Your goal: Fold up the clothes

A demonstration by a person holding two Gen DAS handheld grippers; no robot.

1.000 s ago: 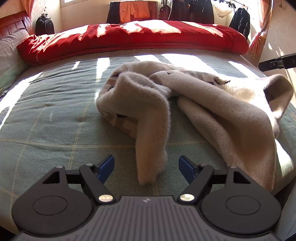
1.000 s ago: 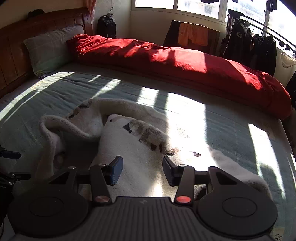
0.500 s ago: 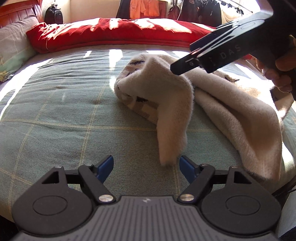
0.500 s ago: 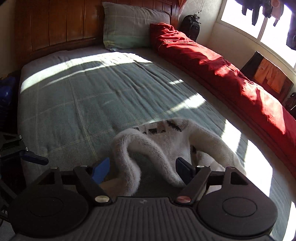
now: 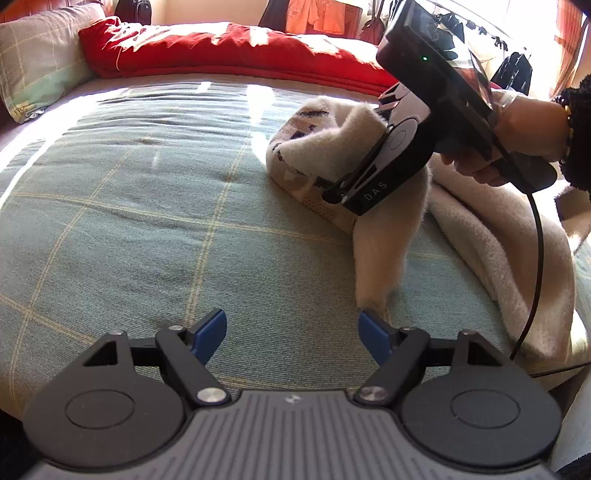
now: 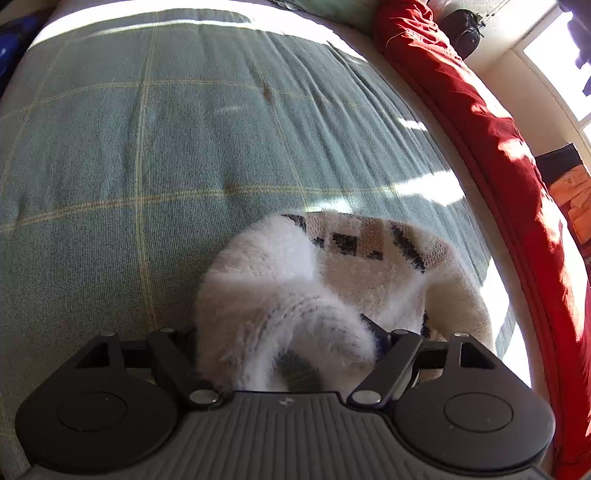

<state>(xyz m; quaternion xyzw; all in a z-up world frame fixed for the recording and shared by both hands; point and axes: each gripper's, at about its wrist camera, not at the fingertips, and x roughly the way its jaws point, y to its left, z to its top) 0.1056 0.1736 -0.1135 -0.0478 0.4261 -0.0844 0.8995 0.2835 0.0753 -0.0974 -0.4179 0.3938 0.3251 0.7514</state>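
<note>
A fluffy cream sweater (image 5: pixel 388 221) with a dark and tan knitted pattern is seen lying crumpled on the bed (image 5: pixel 147 221), which is covered by a grey-green checked blanket crossed by thin yellow lines. In the left wrist view the garment is found to the right of the middle, with one sleeve (image 5: pixel 380 266) stretched towards the camera until its cuff lies just beside the right blue pad of the left gripper (image 5: pixel 291 332). The jaws of that gripper are spread wide over bare blanket, and nothing is held between them. Part of the sweater is hidden in this view by the right gripper (image 5: pixel 354 192), which is gripped by a hand (image 5: pixel 524 136) in a dark fuzzy cuff and from which a black cable (image 5: pixel 537 258) hangs down across the fabric. In the right wrist view a thick fold of the sweater (image 6: pixel 280 314) is seen bulging up between the jaws of the right gripper (image 6: pixel 284 343); the jaws are closing, the pads are buried in the pile, and it cannot be told whether the fabric is yet pinched. Along the far edge of the bed a red duvet (image 5: pixel 229 51) is laid in a long roll, a checked pillow (image 5: pixel 37 62) is propped at the head, and a black bag (image 6: pixel 461 29) and hanging clothes (image 5: pixel 317 16) are seen near the sunlit window.
</note>
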